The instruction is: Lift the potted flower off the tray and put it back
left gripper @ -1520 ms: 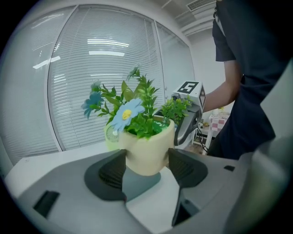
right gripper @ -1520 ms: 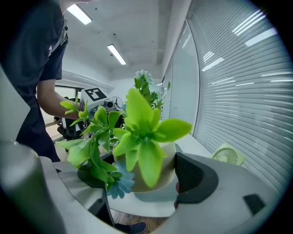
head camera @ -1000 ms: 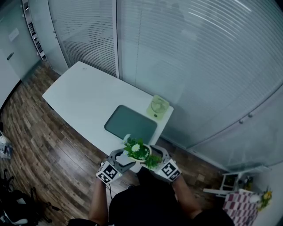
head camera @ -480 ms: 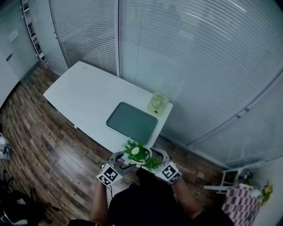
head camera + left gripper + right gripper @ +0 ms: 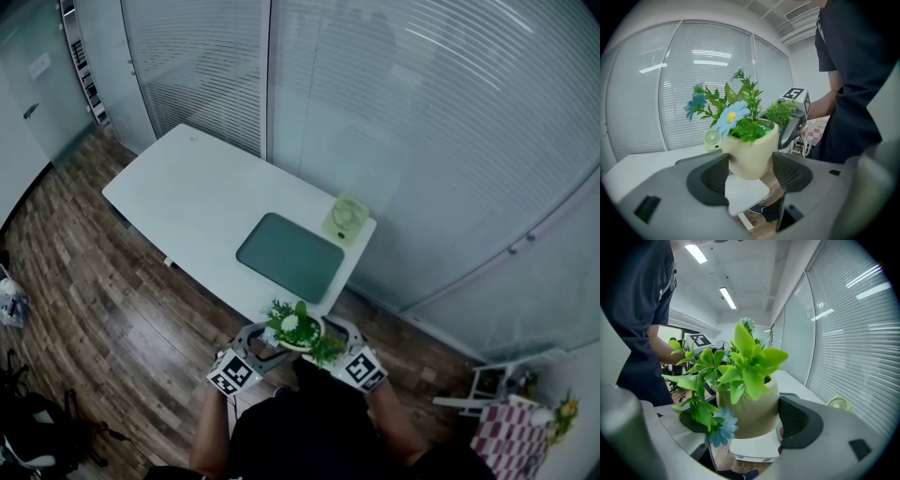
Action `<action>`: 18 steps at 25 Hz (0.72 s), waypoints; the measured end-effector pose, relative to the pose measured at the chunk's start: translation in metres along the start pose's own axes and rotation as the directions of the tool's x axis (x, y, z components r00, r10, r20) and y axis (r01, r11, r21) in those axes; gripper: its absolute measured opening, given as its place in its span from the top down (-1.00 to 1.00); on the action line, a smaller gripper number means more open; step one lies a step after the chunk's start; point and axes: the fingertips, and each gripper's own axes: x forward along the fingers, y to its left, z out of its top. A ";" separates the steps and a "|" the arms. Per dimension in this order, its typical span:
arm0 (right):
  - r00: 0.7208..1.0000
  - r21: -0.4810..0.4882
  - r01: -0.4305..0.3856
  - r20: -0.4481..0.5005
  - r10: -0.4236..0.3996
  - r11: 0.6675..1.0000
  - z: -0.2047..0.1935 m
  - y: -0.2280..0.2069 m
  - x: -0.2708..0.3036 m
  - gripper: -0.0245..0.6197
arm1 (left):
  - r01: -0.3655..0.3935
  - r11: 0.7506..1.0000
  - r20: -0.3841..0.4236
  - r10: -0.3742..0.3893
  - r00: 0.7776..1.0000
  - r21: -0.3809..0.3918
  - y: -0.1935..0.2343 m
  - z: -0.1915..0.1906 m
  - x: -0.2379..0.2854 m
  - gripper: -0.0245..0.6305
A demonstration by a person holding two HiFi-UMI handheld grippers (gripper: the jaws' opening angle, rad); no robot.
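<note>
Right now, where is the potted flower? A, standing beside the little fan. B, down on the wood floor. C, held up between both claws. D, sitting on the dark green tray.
C: the potted flower is clamped between the left claw and the right claw, held in the air away from the tray.

one potted flower [image 5: 295,328], one tray [image 5: 291,256], one fan [image 5: 346,218]

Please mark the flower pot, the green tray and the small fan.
flower pot [image 5: 752,157]: left gripper view, cream side wall.
green tray [image 5: 289,257]: head view, bare middle.
small fan [image 5: 347,217]: head view, round grille.
</note>
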 end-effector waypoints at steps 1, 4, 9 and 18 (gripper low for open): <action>1.000 0.005 0.000 -0.001 0.000 1.000 -0.001 0.001 0.000 -0.34 | 0.001 1.000 0.000 -0.001 1.000 -0.003 -0.001 -0.001 -0.001 0.04; 1.000 0.012 0.000 -0.006 0.000 1.000 -0.002 0.002 0.000 -0.34 | 0.001 1.000 -0.001 -0.001 1.000 -0.006 -0.002 -0.002 -0.001 0.04; 1.000 -0.004 0.000 -0.002 0.000 1.000 -0.002 -0.002 0.001 -0.34 | -0.001 1.000 -0.004 0.001 1.000 0.002 0.001 -0.001 0.002 0.04; 1.000 0.023 0.002 -0.013 -0.002 1.000 -0.015 -0.014 -0.002 -0.34 | 0.022 1.000 -0.010 -0.023 1.000 -0.015 0.002 -0.001 0.020 0.04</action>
